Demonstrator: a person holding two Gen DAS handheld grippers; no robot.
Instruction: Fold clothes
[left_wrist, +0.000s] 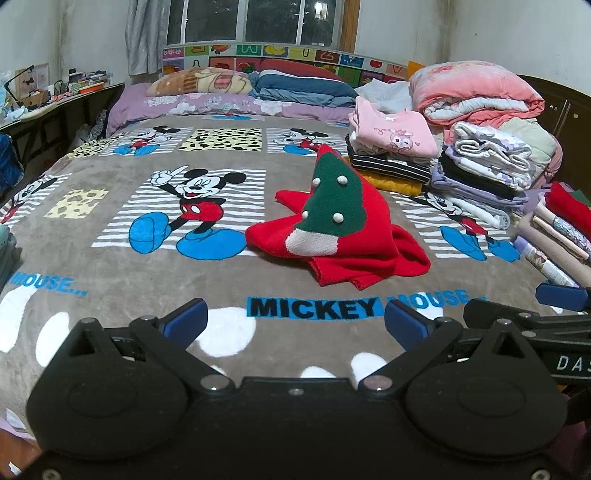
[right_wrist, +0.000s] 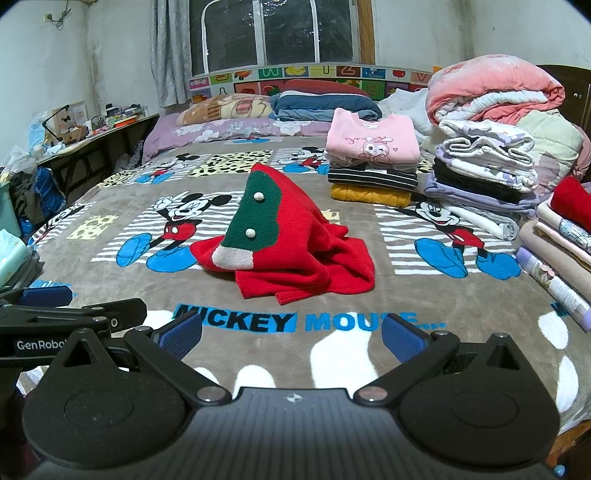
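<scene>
I have my left gripper (left_wrist: 293, 319) hanging over the near edge of the bed (left_wrist: 110, 280), fingers spread wide and holding nothing. Just beside it on the same edge, my right gripper (right_wrist: 291, 334) is equally wide apart and empty, so both tools sit well short of the cloth.

The red sweater (right_wrist: 291, 251) lies in a rumpled heap around the middle of the bed, a little toward the right side, with its green tree patch (right_wrist: 258, 218) peaked upward and a sleeve or hem spilling toward me. Along the right edge stand 2 or more stacks of folded clothes (right_wrist: 373, 162), so I judge this garment is the one in hand and its fold has not begun.

Next I need to reach forward, pinch 2 separate edges, and pull the heap flat before any crease.
</scene>
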